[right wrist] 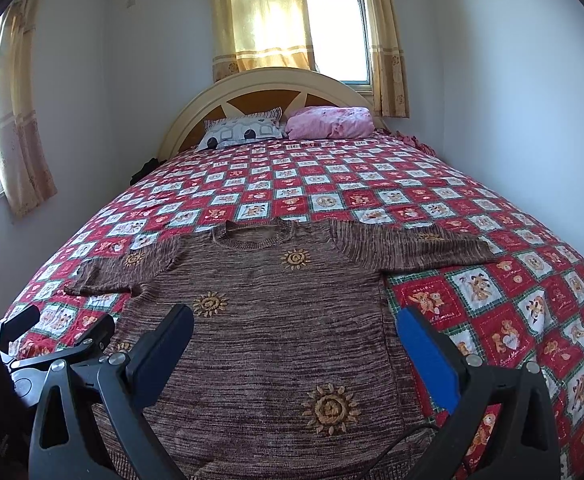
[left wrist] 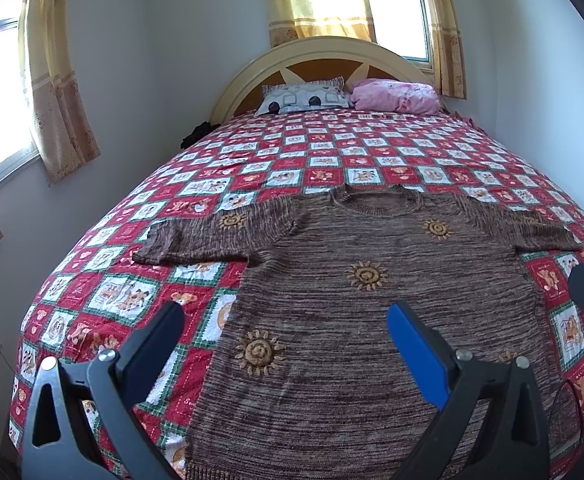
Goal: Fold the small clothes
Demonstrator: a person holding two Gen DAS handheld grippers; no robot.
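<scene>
While the brown knit sweater (left wrist: 332, 300) lies spread flat, front up, on the near half of the bed (left wrist: 332, 152), we've got both tongs hanging above its lower part with nothing in them. It's a chunky marled knit, brown streaked with lighter thread, ribbed round neck (left wrist: 376, 200) at the far end, short sleeves stretched out to each side, and raised yellow sun motifs (left wrist: 366, 275) stitched in spirals with little petal rays. The hem sits closest to us.

Our left tongs (left wrist: 285, 330) are spread wide over the sweater's left edge, one finger dark, the other faced with a flat blue pad (left wrist: 416, 356). Our right tongs (right wrist: 294, 334) are just as wide over the right side, the blue-padded finger above the sweater's side edge. A thin dark cable (right wrist: 404, 436) curls across the hem there.

The bedspread (right wrist: 492, 320) is a quilted check of red and white squares with teddy bear prints and green borders. At the far end, an arched cream headboard (right wrist: 267, 80) with orange panels, a white patterned pillow (right wrist: 243, 130) and a crumpled pink pillow (right wrist: 332, 122). Yellow curtains (right wrist: 259, 16) hang at the windows
</scene>
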